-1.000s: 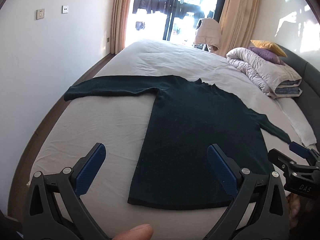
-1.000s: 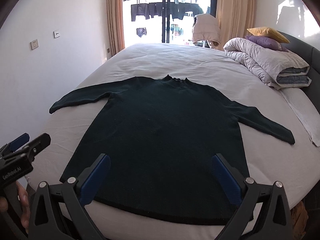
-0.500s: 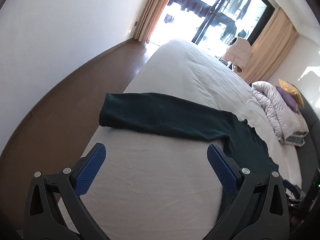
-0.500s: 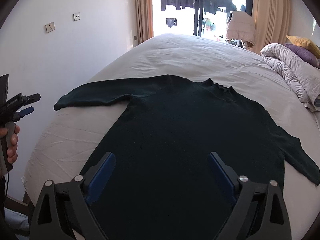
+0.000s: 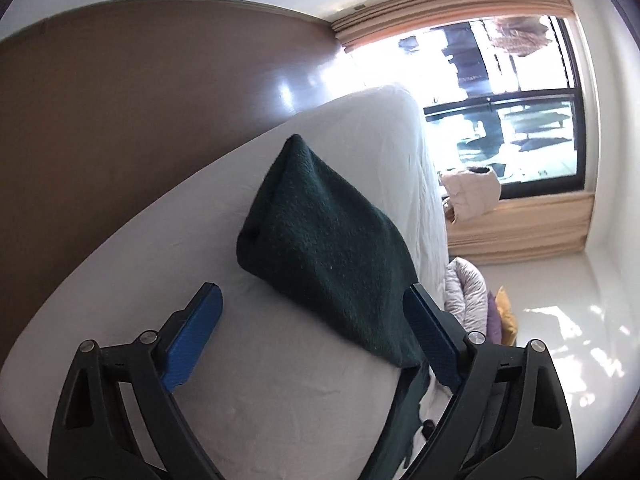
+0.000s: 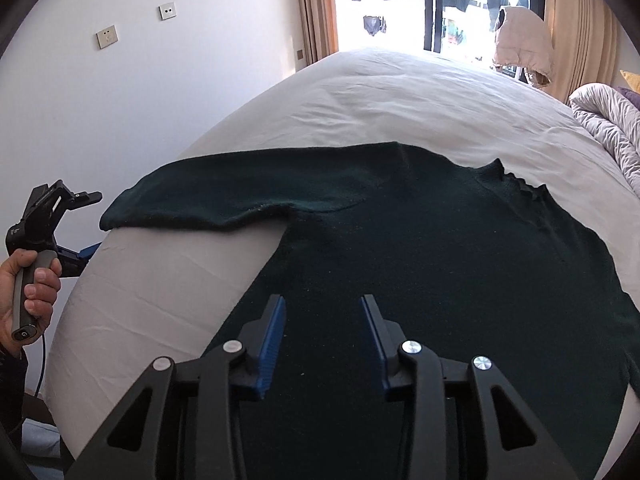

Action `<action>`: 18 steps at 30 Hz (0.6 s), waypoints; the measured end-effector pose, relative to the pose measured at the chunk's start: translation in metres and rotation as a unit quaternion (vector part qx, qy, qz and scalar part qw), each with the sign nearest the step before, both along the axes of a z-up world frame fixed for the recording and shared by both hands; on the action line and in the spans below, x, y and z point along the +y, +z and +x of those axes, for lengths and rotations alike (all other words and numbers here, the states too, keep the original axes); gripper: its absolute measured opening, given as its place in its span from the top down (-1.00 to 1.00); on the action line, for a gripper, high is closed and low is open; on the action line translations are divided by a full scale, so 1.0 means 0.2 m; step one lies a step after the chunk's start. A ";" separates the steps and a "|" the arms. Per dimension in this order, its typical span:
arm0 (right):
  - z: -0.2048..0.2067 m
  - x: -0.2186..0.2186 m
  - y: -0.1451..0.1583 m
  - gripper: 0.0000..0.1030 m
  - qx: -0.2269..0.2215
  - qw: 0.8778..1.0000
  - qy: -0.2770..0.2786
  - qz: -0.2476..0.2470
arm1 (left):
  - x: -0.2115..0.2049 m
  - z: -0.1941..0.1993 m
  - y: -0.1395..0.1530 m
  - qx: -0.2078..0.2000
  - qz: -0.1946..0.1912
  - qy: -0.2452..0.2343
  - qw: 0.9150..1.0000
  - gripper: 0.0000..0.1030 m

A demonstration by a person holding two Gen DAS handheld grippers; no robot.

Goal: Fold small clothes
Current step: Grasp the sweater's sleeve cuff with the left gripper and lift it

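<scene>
White bed [image 6: 400, 92] beside a white wall [image 6: 180, 92], sunlit window [image 6: 400, 0] with tan curtains [image 6: 316, 8].

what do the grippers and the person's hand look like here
Both grippers, the left gripper and the right gripper, have black triangular cut-out frames with silver bolts and flat blue finger pads. The bare left hand grips a grey handle with a round button; a thin black cable hangs below it.

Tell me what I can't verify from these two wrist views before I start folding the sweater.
- Sweater hem: hidden in the right wrist view behind the right gripper.
- Its far sleeve: cut off by that view's right edge.
- Sweater body: out of frame in the left wrist view; only the near sleeve shows.
- Left gripper tips: whether they touch the bed can't be told.
</scene>
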State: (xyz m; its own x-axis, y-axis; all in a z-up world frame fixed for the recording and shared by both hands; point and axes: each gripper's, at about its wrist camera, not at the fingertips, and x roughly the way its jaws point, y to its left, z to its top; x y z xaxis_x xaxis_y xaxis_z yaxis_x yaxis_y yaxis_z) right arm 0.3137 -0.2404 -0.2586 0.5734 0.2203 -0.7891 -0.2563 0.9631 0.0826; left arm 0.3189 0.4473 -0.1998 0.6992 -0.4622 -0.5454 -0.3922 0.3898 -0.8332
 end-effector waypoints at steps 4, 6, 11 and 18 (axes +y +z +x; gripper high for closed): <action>0.02 0.02 -0.06 0.21 0.008 1.000 0.007 0.000 | 0.04 0.09 -0.11 -0.005 -0.031 0.014 0.999 -0.66; 0.04 0.02 -0.07 0.21 0.011 1.000 0.005 0.006 | 0.06 0.13 -0.16 -0.010 -0.053 0.027 0.998 -0.43; 0.12 0.02 -0.07 0.21 0.012 1.000 0.000 0.013 | 0.07 0.27 -0.21 -0.014 -0.055 0.032 0.998 0.43; 0.36 -0.07 -0.09 0.21 0.030 0.998 -0.029 0.037 | 0.00 0.37 -0.07 -0.043 0.042 0.039 0.997 0.78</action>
